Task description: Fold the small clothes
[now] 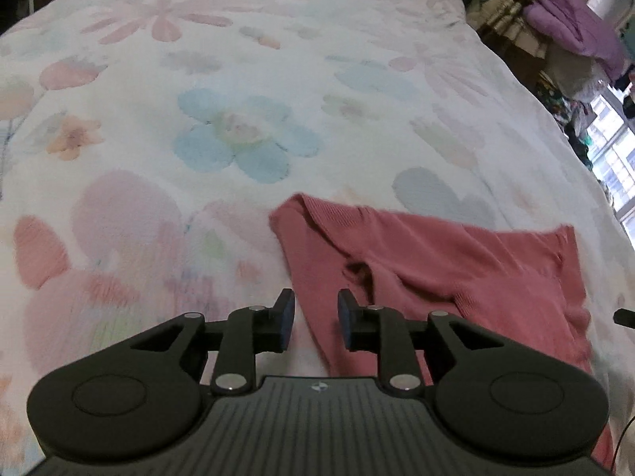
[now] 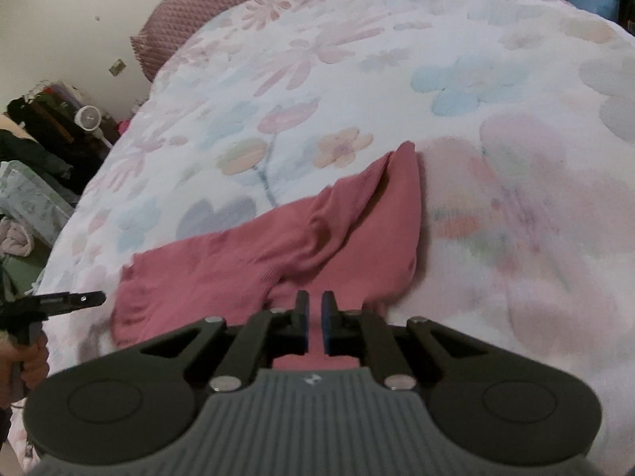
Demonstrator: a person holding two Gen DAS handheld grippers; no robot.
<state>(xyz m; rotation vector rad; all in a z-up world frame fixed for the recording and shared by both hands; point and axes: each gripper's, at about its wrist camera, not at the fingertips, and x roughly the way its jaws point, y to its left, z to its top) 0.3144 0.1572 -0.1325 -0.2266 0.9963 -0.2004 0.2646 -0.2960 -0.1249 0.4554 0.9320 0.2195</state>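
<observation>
wrist cams; angled down, close; share pink garment [image 1: 436, 261] on bedspread [image 1: 238, 79]

A floral bedspread [image 1: 238, 79] covers the bed, with a dusty-pink pillow [image 2: 190, 12] at its head (purple bedding [image 1: 571, 27] is heaped beside the bed).

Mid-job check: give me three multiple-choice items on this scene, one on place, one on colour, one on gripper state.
1. Where does the garment lie?
A. on the floral bedspread
B. on a wooden table
C. in a basket

2. What colour is the garment?
A. blue
B. dusty pink
C. black

3. How do the left gripper jaws stand?
A. pads pressed together
B. apart, with a clear gap
C. out of view

Answers:
1 A: floral fabric surrounds it in both views.
2 B: the ribbed cloth is dusty pink throughout.
3 B: the left wrist view shows a gap between the pads; the right gripper stands nearly shut.
</observation>
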